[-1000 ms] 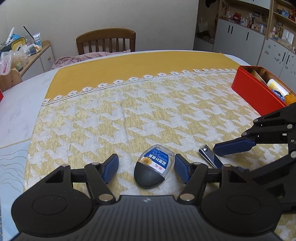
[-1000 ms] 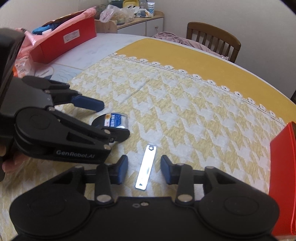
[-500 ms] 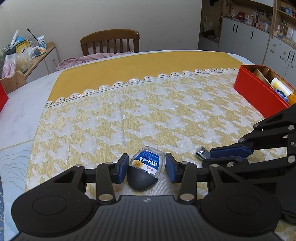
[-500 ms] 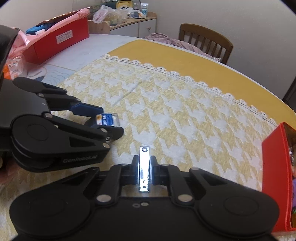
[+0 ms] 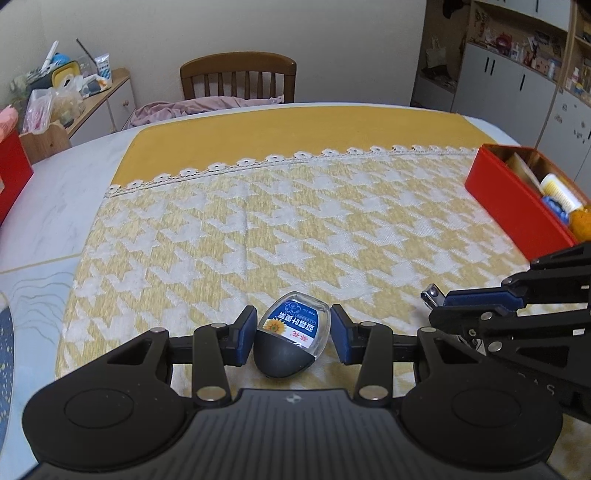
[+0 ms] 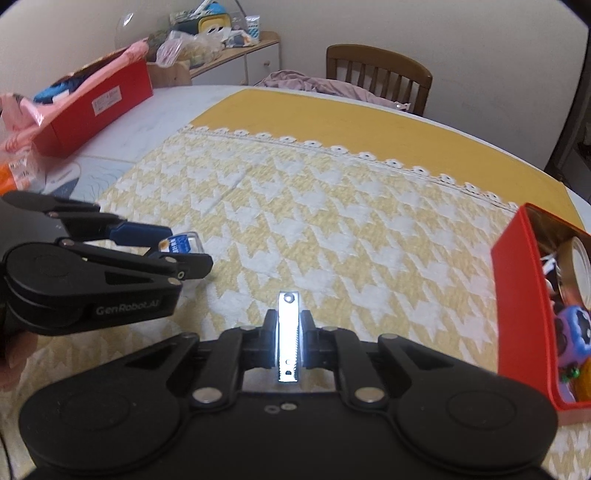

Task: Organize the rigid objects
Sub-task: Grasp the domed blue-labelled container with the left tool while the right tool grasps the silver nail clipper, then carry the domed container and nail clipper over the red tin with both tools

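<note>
My right tool [image 6: 288, 334] pinched nail clipper [image 6: 287, 338] flat between pads, ready for red box [image 6: 517, 314] at right. My left tool [image 5: 291, 338] stood spread around floss case [image 5: 291, 341] on surface [image 5: 258, 229], pads near, maybe just touching; squeeze pending.

Plain cream wall [image 5: 258, 26] at the back; wooden chair [image 5: 238, 75] tucked at the counter [image 5: 55, 192]; white cabinets [image 5: 506, 85] on the right; low sideboard [image 5: 107, 96] left.
</note>
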The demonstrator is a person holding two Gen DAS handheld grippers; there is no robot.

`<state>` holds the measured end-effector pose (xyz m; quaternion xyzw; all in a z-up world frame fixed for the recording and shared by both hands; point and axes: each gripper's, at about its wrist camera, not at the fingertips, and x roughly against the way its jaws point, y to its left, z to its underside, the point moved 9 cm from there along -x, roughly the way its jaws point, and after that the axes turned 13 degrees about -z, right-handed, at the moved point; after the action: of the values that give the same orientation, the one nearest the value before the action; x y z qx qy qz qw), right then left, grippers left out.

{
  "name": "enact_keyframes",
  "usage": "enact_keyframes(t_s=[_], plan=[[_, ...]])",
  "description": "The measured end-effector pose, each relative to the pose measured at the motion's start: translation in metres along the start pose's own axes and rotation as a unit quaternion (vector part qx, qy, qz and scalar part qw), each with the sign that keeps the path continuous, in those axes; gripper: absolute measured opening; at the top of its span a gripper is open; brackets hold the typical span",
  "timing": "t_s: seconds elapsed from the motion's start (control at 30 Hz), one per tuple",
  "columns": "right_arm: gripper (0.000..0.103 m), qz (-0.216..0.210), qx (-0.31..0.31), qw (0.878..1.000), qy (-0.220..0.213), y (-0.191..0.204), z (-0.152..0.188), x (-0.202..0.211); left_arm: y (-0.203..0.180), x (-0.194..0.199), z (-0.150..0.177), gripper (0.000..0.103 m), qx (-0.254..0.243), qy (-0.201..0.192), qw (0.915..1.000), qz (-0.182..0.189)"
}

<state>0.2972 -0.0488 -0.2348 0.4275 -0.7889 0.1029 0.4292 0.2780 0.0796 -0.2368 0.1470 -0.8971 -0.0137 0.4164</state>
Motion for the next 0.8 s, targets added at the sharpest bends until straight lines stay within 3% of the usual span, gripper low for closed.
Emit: enact_keyframes(t_s=[0.8], plan=[[0.010,-0.008,-0.022,0.998,-0.061,-0.030,0.004,0.104,-0.056,0.086,-0.034,0.042,0.019,-0.035,0.9989,0.027]])
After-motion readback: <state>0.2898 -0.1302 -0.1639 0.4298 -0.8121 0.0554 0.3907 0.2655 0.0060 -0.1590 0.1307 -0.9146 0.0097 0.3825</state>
